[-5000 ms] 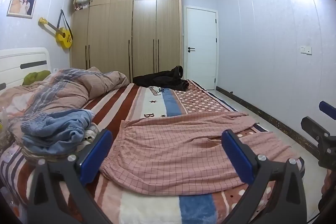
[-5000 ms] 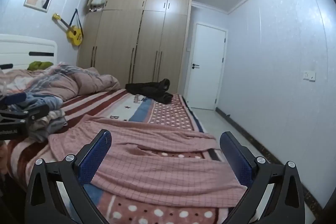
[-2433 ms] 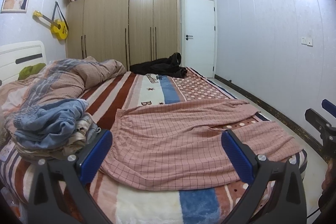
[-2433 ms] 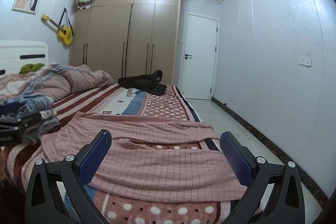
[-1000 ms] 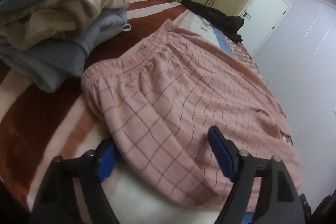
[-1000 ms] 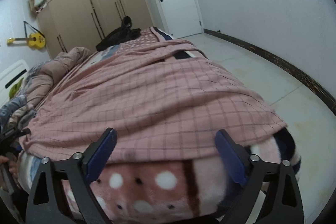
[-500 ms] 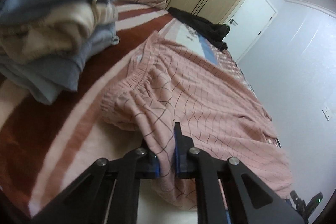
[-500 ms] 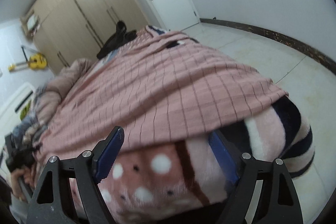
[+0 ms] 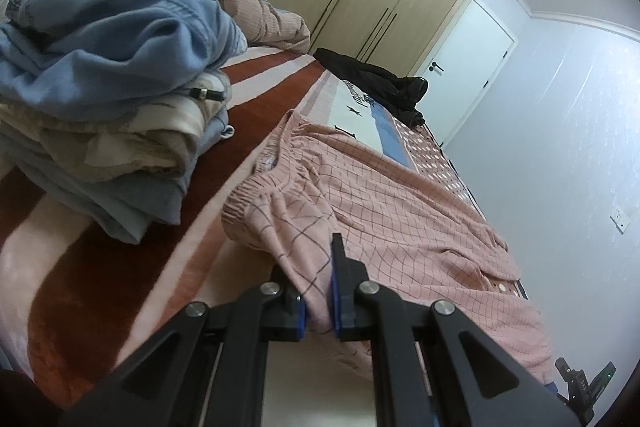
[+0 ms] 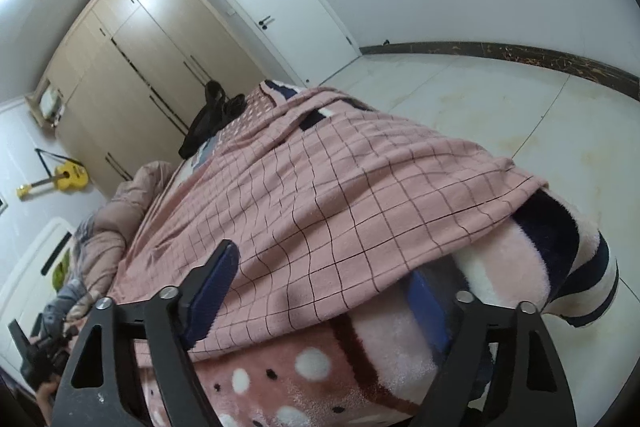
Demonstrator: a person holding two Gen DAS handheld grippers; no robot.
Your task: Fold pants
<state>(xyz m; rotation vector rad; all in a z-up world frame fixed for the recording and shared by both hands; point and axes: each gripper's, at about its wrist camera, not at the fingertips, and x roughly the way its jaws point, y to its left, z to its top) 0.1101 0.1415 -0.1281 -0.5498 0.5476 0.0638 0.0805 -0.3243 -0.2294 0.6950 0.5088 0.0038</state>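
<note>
The one pair of pink checked cotton pants [image 9: 392, 211] lies spread flat across the striped and spotted fleece blanket [image 9: 100, 267] covering the bed, filling the centre and lower right of the left wrist view, with the gathered elastic waistband toward the middle left and the legs running off to the lower right. No fold shows in it, so the task looks to be at its very start: only the grasping is under way, and every fold is left to do. The left gripper [image 9: 318, 311], at the bottom centre of its view, has its two blue-padded fingers pinched together on a bunch of the cloth near the waistband corner, which rises off the blanket in a small peak. The right gripper [image 10: 320, 303], at the bottom of its own view, has been closing its jaws; the fingers stand apart, one above the near hem of the leg and the other tucked below that hem against the blanket, so the cloth lies between them but the pads do not appear to press it yet. Counted: two grippers, one pair of pants to fold, one heap of blue and cream folded clothes [image 9: 108, 75] at the upper left, one black garment [image 9: 376, 83] beyond the pants near the top centre, and one yellow guitar [image 10: 66, 177] on the wall.
</note>
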